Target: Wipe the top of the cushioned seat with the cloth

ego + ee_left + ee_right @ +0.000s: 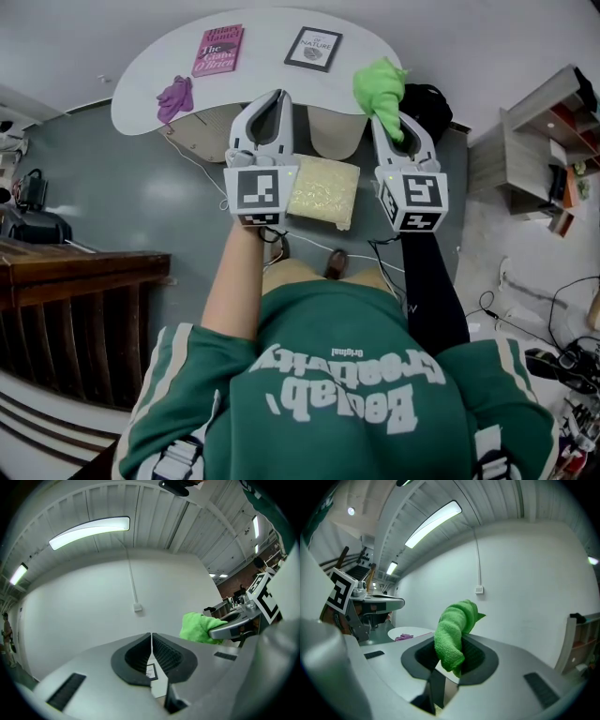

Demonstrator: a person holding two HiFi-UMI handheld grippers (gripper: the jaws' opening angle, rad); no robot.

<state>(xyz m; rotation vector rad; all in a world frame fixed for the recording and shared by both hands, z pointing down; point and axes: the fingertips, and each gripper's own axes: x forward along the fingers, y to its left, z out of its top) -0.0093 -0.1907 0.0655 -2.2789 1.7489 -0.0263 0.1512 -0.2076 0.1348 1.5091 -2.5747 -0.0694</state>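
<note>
Right gripper [451, 654]: jaws clamped on the green cloth [453, 627], which bunches up out of the tips.
Left gripper [151, 644]: jaws pressed together, nothing between them; it is level with the right gripper and just beside it.
Cushioned seat [323, 190]: a pale square cushion, seen between the two grippers in the head view (low down, nearer the person's feet).
Cloth to seat: apart, not touching; the cloth sits beyond the seat, over the edge of the white table [150, 89].
Table top: pink book [218, 49], dark-bordered book [313, 49], purple rag [175, 97].
</note>
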